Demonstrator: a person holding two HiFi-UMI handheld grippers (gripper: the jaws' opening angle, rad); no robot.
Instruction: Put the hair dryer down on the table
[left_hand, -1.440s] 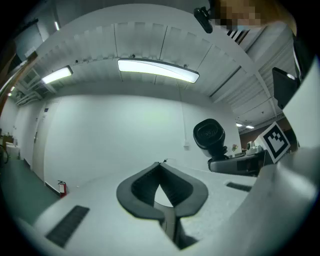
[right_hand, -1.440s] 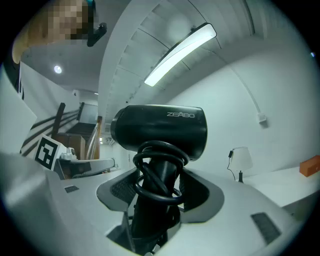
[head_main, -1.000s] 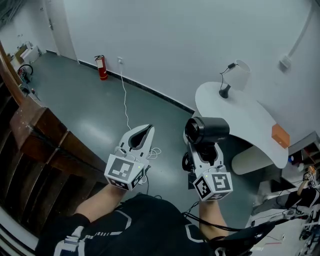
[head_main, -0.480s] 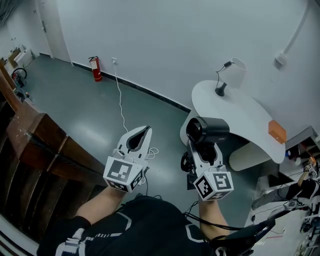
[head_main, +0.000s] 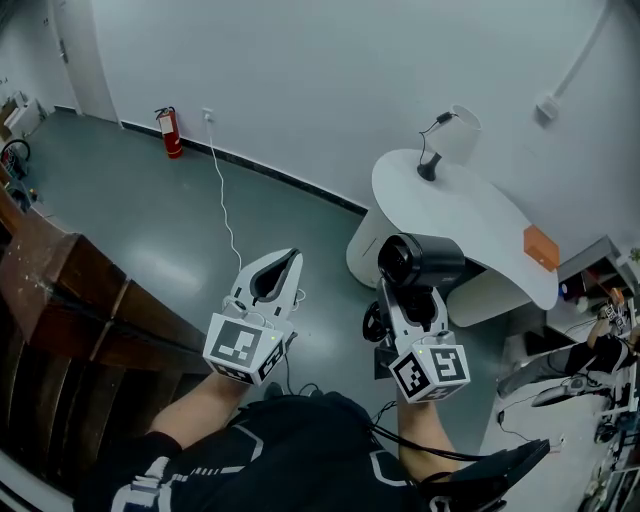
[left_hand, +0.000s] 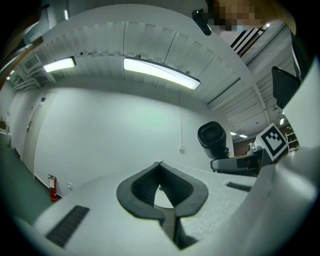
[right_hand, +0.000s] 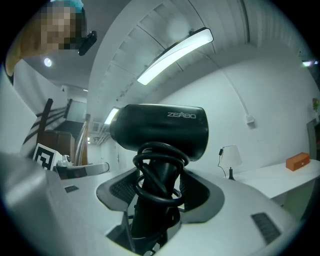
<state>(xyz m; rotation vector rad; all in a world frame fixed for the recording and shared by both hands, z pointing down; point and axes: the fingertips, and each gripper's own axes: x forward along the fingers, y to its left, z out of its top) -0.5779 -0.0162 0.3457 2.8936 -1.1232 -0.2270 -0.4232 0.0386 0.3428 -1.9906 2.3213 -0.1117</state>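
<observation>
Weight sits high on your load: the black hair dryer (head_main: 420, 262) carries its barrel above the right gripper (head_main: 410, 305), whose jaws are closed on the handle, so expect it to tip nose-down if the squeeze loosens. The shell looks like hard, smooth plastic, stiff but probably slippery. The handle is the sensible hold, and the cord (right_hand: 157, 175) coiled round it just above the pads should help against sliding.

Your left gripper (head_main: 272, 278), left of centre in the head view, has its jaw tips together with nothing between them.

The dryer hangs in the air over the grey-green floor (head_main: 150, 220), short of the white rounded table (head_main: 470, 215) at upper right. That top looks flat, smooth and mostly bare. A small lamp (head_main: 452, 135) stands at its far end and an orange block (head_main: 540, 246) lies near its right edge, with open surface between. A round barrel may roll there, so lay it on its side. A fire extinguisher (head_main: 166, 131) stands by the wall at upper left.
</observation>
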